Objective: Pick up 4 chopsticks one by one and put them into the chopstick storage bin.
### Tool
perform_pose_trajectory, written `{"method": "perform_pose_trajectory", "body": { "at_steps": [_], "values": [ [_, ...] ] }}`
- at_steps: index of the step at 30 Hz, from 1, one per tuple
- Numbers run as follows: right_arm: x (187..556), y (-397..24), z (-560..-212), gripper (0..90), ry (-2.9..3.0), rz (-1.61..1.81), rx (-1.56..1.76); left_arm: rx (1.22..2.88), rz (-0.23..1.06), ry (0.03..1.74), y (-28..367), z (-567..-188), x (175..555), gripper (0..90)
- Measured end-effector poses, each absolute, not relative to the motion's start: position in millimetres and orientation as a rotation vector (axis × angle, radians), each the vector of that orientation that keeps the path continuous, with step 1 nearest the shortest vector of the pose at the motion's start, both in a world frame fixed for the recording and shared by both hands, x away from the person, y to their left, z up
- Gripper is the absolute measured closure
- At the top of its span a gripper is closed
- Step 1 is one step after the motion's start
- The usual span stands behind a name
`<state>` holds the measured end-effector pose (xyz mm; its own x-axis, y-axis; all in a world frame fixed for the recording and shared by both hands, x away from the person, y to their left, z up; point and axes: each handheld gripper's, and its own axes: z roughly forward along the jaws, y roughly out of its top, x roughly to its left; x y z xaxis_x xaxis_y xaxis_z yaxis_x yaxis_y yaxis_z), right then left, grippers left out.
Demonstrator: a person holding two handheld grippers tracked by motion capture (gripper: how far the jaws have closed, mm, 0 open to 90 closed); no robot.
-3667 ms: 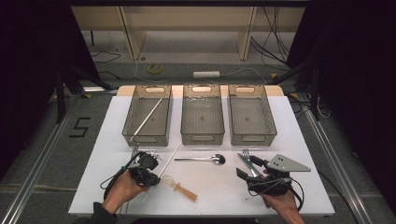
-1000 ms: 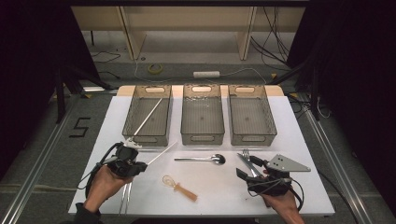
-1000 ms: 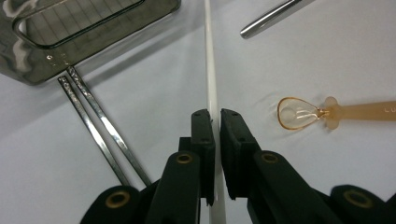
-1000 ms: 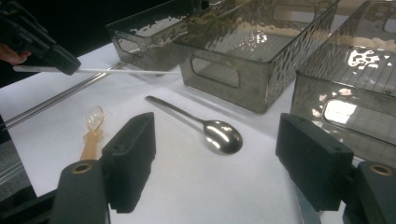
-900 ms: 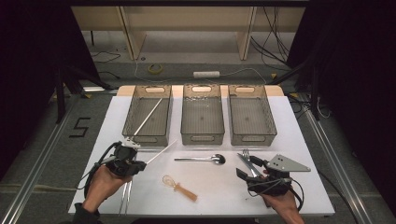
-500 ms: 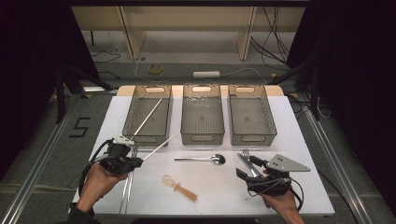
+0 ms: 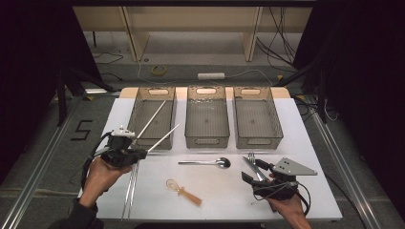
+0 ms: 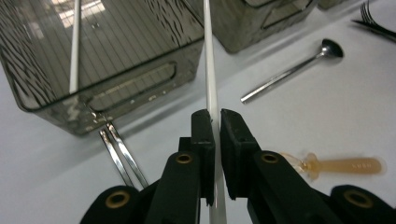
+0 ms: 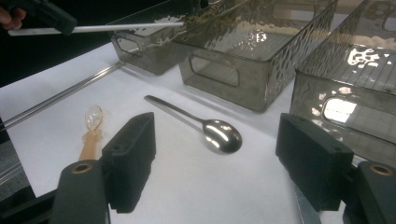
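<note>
Left gripper (image 7: 138, 153): jaws nearly together, clamped on a white chopstick (image 7: 162, 139); the grip sits near the stick's back end so the long free end can go in first
White chopstick: off the table, slanting up toward the left bin (image 7: 152, 117); its tip is over the bin's near wall, level with the rim as far as I can tell; a second white stick (image 7: 149, 121) already leans inside, so this looks like its mate heading home
Right gripper (image 7: 250, 168): jaws spread wide, nothing between them; parked low beside the forks (image 7: 252, 161), likely waiting its turn
Spoon (image 7: 205, 163): flat on the table, just in front of the middle bin (image 7: 206, 114)
Small whisk (image 7: 183, 192): lying loose near the front edge
Metal chopsticks (image 7: 130, 187): a pair flat under the left hand, untouched
Right bin (image 7: 257, 117): looks empty
</note>
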<state>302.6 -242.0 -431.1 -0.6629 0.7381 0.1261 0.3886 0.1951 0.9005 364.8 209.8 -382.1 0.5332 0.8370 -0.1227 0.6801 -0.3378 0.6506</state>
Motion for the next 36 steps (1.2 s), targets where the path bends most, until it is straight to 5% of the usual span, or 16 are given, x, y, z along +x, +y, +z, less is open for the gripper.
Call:
{"method": "perform_pose_trajectory", "body": {
  "at_steps": [36],
  "values": [
    [303.7, -244.0, -431.9, 29.7, 2.139, 1.464, 1.072, 1.937, 0.41, 1.396, 230.5, -383.2, 480.0, 84.0]
  ]
}}
